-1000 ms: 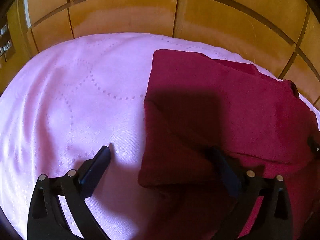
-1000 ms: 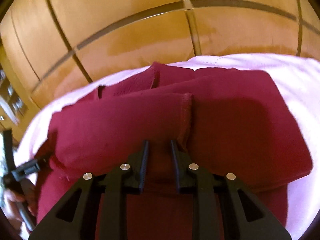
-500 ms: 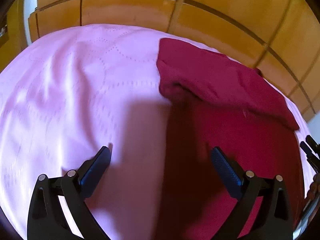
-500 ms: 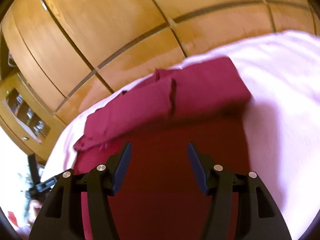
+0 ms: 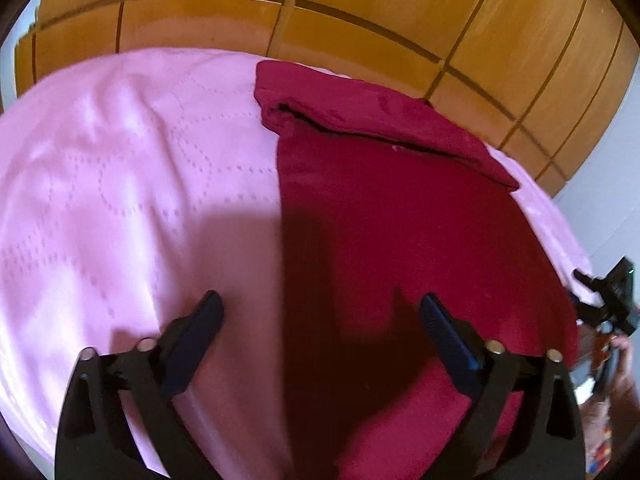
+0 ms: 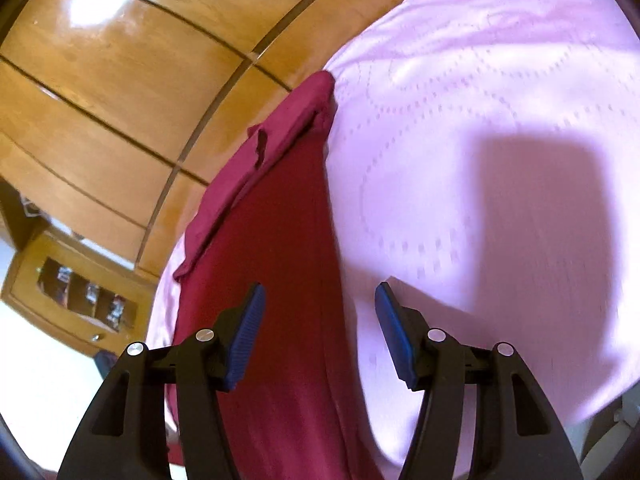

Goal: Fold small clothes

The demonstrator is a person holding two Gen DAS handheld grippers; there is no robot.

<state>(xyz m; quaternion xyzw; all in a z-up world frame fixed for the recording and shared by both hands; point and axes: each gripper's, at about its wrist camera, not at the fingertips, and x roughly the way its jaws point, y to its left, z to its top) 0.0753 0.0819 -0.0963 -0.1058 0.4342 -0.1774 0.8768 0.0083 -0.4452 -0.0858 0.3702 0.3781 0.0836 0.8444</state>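
A dark red garment (image 5: 400, 216) lies flat on a pink bedspread (image 5: 120, 184), with its far end folded back over itself into a band (image 5: 368, 120). My left gripper (image 5: 320, 312) is open and empty, held above the garment's left edge. In the right wrist view the same garment (image 6: 276, 240) runs away from me, its folded band (image 6: 288, 128) at the far end. My right gripper (image 6: 320, 300) is open and empty above the garment's right edge. The right gripper also shows in the left wrist view (image 5: 612, 296) at the far right.
A wooden panelled wardrobe (image 5: 320, 12) stands right behind the bed. A low wooden cabinet (image 6: 72, 292) with small items stands at the left in the right wrist view. The pink bedspread (image 6: 500, 160) spreads wide beside the garment.
My right gripper opened and let go of the folded red cloth. Both grippers drew back from the garment, and the folded band now lies at its far end.
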